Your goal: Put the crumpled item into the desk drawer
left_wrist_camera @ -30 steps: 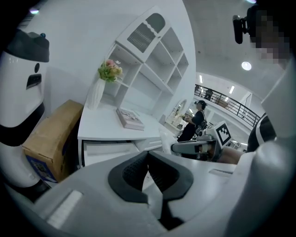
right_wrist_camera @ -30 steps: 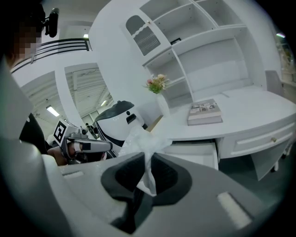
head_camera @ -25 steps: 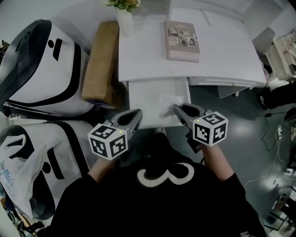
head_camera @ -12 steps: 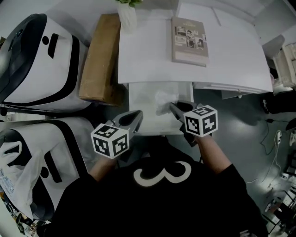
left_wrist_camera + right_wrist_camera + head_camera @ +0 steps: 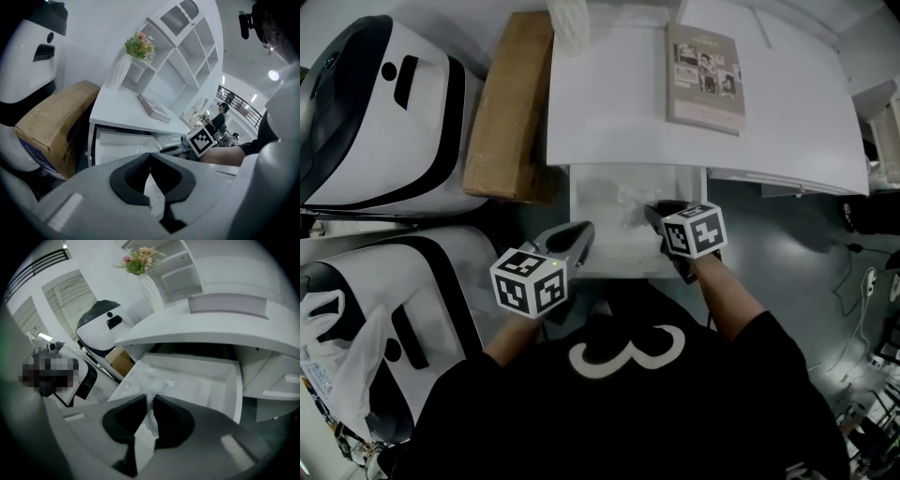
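The pinch is only really seen in the right gripper view: the crumpled item [image 5: 149,380] is clamped between the narrowed jaws of the right gripper [image 5: 151,405], over the open desk drawer [image 5: 206,380]. In the head view it's reduced to a pale smudge. The left gripper [image 5: 150,158] is closed on nothing, near the drawer front. Whether the item touches the drawer floor can't be made out.

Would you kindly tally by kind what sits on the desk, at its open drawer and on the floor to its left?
Book: 1
Vase of flowers: 1
Crumpled item, gripped by the right tool: 1
Cardboard box: 1
White-and-black machines: 2
Plastic bag: 1
Total: 7
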`<state>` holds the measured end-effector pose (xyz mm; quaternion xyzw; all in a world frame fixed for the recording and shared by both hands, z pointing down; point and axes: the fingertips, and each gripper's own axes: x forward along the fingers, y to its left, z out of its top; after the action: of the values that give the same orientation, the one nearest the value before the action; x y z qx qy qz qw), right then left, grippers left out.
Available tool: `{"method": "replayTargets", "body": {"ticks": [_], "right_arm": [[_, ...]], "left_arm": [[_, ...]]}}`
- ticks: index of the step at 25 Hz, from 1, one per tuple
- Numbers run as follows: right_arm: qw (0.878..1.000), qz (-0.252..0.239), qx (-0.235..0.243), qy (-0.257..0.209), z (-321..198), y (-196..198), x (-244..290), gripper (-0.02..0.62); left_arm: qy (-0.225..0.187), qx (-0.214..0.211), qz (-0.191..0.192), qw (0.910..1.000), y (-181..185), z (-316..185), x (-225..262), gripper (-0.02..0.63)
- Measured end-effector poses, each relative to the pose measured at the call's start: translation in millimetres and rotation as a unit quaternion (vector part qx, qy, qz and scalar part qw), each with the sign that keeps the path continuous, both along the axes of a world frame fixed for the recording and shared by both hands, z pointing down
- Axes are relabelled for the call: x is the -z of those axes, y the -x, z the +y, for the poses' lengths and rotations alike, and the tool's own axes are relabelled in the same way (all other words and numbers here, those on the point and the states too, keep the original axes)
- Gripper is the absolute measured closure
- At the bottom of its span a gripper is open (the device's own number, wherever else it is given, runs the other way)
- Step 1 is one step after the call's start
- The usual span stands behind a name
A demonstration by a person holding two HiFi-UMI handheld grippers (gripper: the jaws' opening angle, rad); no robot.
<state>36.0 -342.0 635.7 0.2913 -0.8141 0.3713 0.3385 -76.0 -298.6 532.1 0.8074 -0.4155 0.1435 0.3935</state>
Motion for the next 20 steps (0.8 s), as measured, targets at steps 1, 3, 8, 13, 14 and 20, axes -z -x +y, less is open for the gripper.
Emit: {"method": "replayTargets", "body": {"ticks": [1,3,8,13,14,20], "right_arm": [[1.000,0.007,-0.001,0.005,-1,-1,-8,0.548],[1.000,0.017,-0.003,0.014,-4,-2,-22,0.548],[0.999,0.036,0.001,0.024,-14,-1,-51,0.546],[0.998,0.053,0.012,0.035,-19,1,-78,0.545],[0.998,0.055,0.011,0.038,-20,1,-82,0.543],[0.996,0.066,0.002,0.062,-20,-3,-109,0.541]], "left_arm": [[0.003,0.002,0.002,1.0000,1,-1,-3,0.597],[0.009,0.004,0.004,0.9999,2,-2,-7,0.597],[0.017,0.010,0.009,0.9998,3,-7,-14,0.597],[0.025,0.016,0.017,0.9994,2,-16,-20,0.597],[0.026,0.015,0.017,0.9994,2,-17,-22,0.597],[0.033,0.017,0.015,0.9992,3,-21,-28,0.597]]}}
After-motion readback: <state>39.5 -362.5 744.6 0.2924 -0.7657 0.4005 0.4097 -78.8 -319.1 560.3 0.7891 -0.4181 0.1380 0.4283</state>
